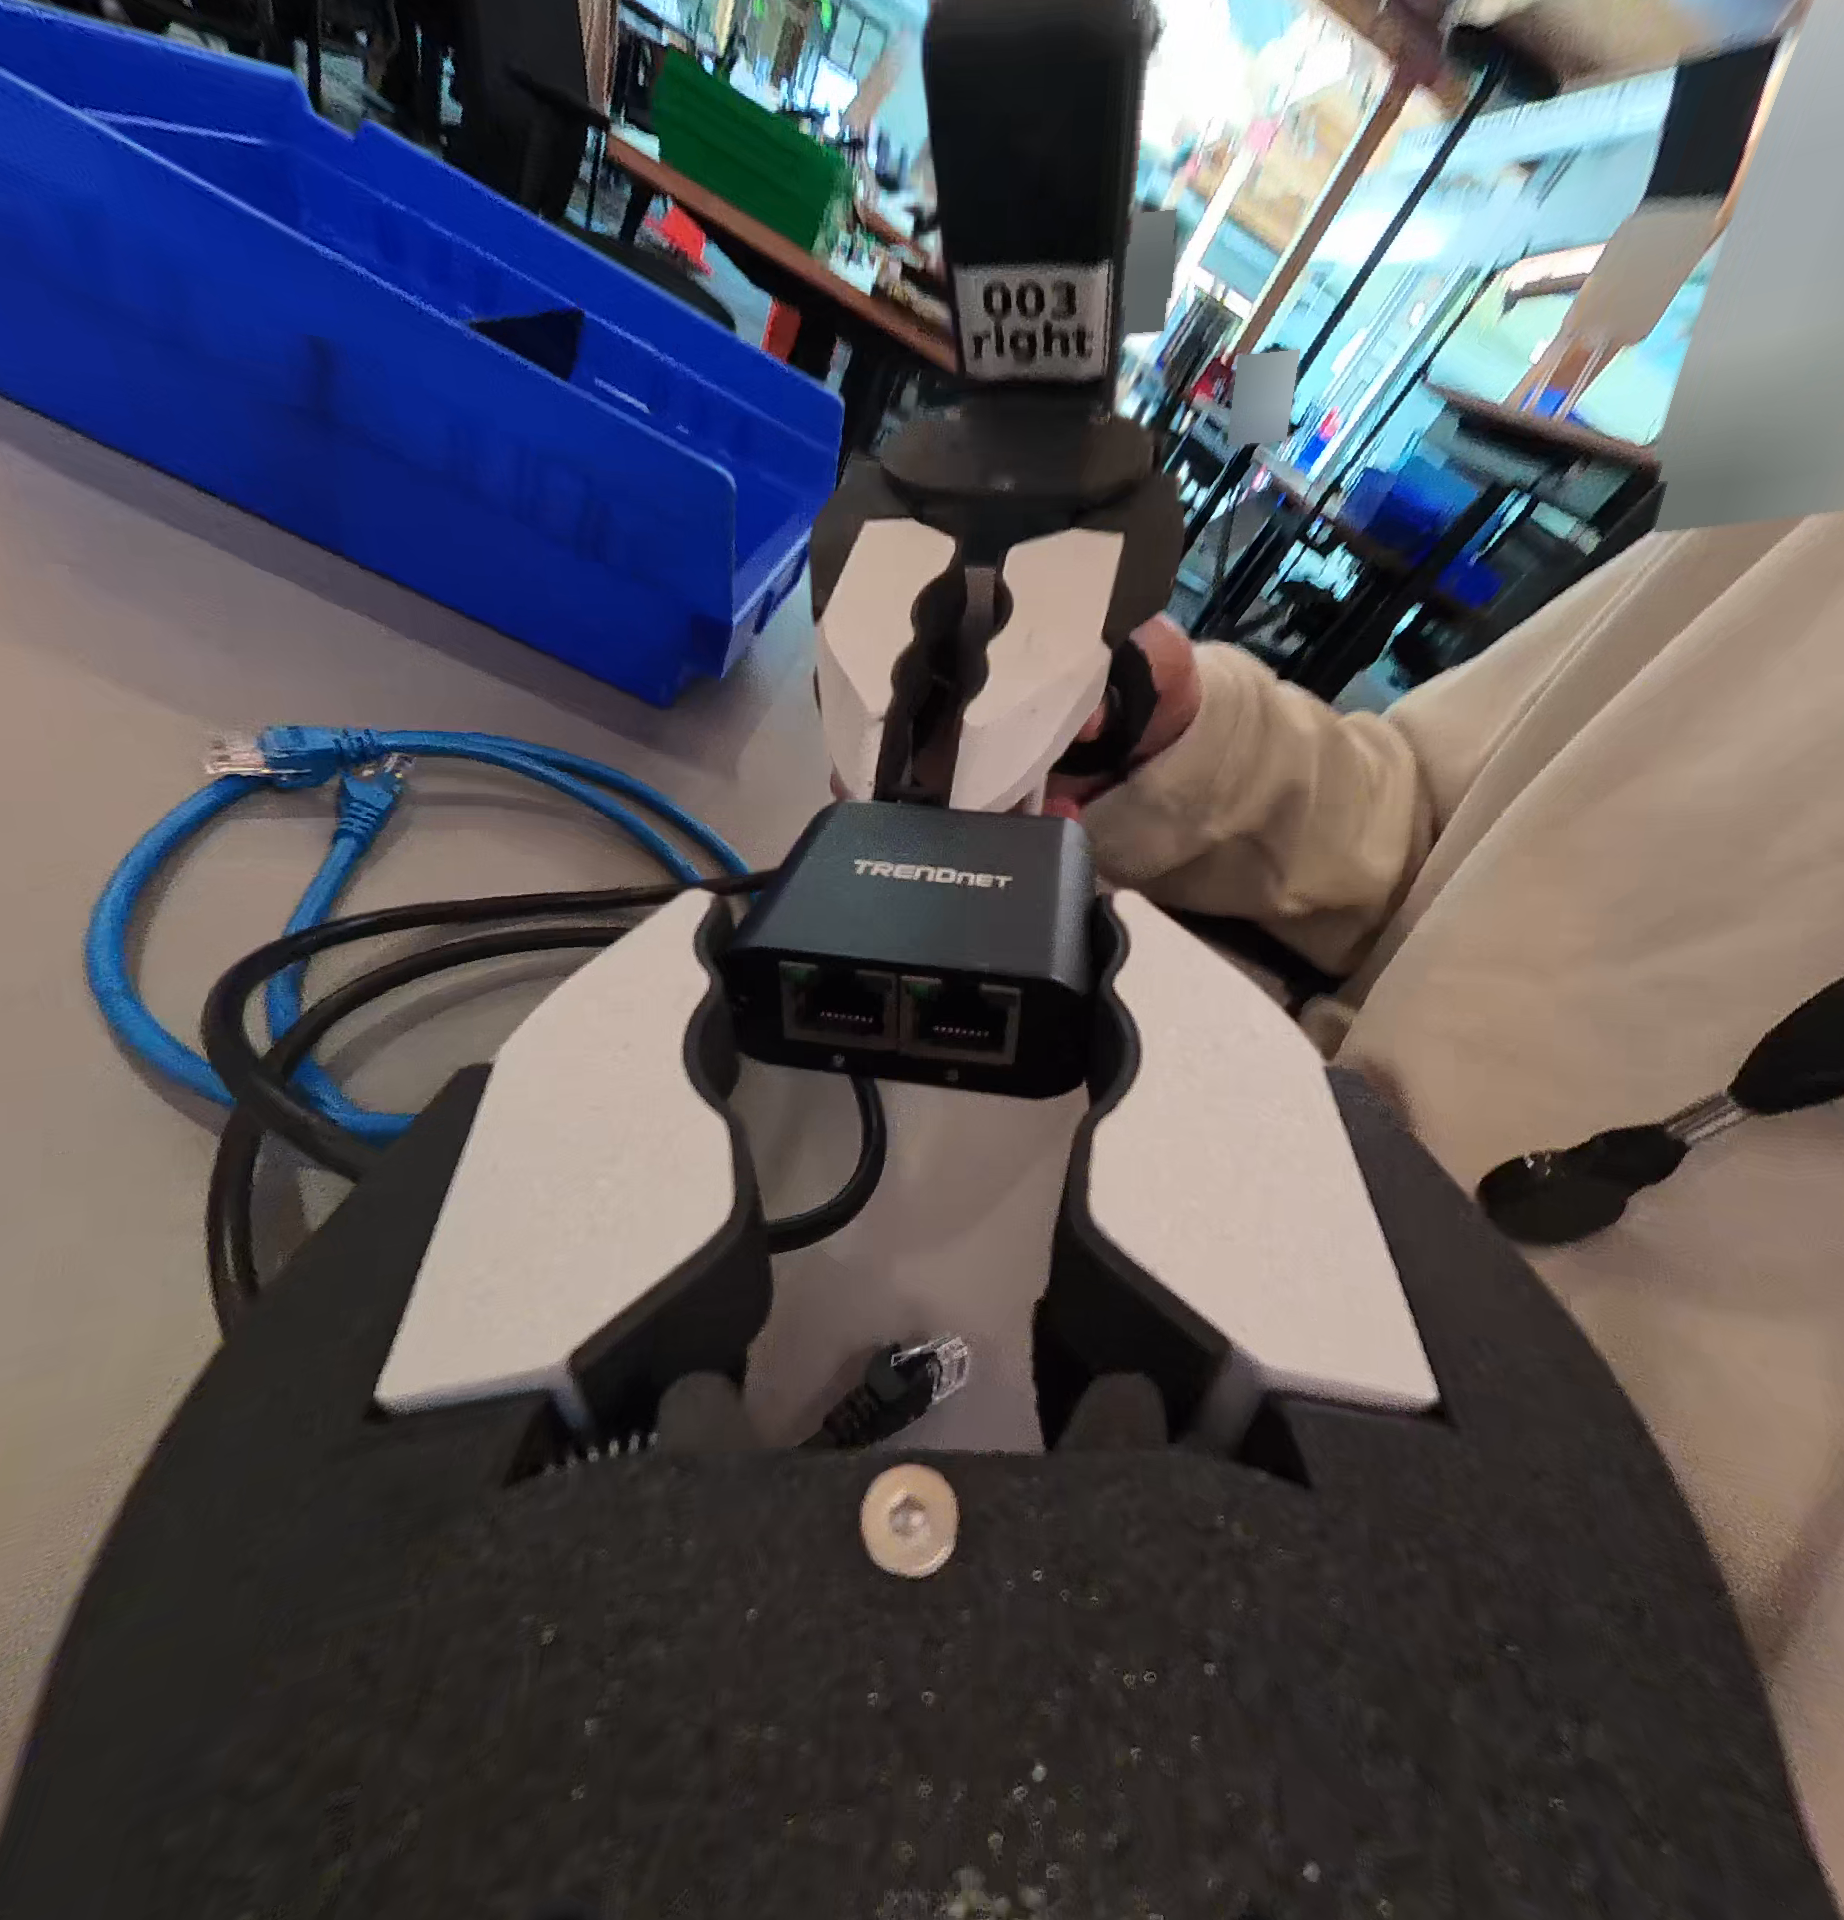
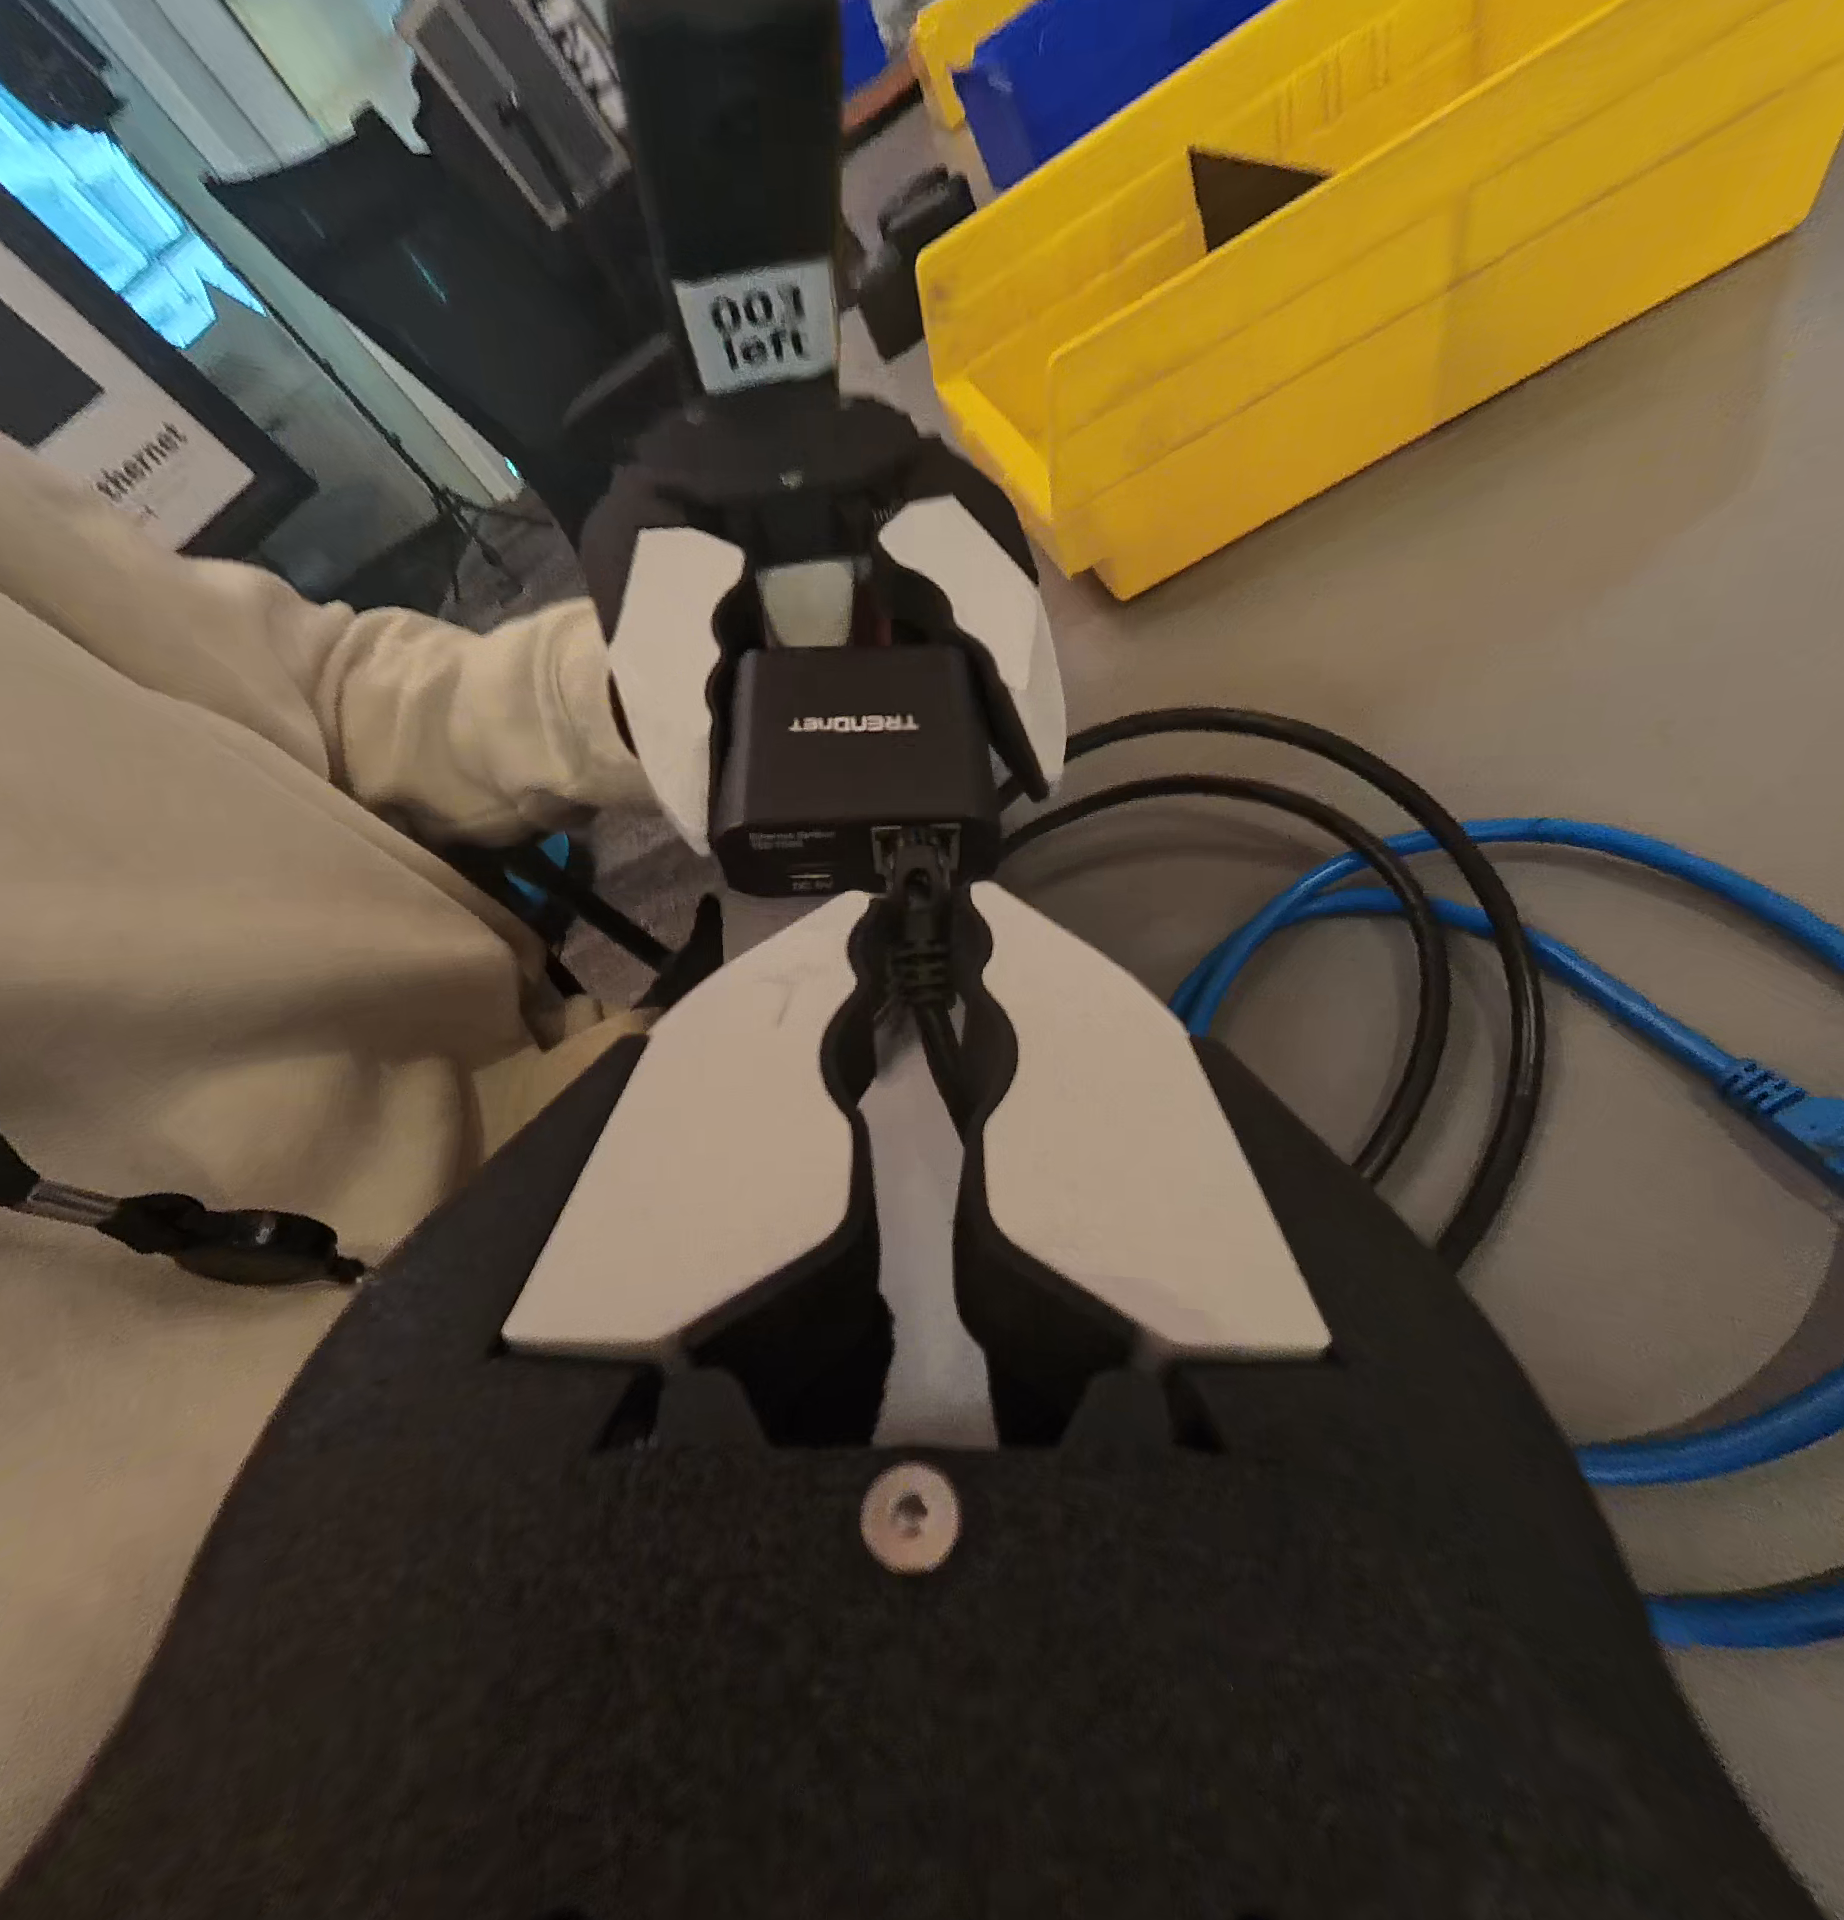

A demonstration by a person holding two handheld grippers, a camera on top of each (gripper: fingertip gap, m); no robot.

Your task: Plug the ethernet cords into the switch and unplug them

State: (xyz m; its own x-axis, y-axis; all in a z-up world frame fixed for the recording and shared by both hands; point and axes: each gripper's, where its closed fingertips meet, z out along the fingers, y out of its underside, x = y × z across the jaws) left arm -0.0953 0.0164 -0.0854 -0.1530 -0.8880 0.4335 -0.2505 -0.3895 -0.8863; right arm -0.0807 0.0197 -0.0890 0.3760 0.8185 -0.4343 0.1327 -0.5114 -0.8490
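Here the left claw [image 1: 913,997] clamps the small black two-port switch box [image 1: 923,925] above the grey bench [image 1: 87,1299] while the right claw [image 2: 913,966], closed on the black ethernet plug [image 2: 913,894], seats it in the switch's far port, likely needing a straight push next.

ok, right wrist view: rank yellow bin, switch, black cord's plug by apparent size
1. yellow bin, largest by far
2. switch, held in the left hand-held gripper
3. black cord's plug, smallest, in the right hand-held gripper
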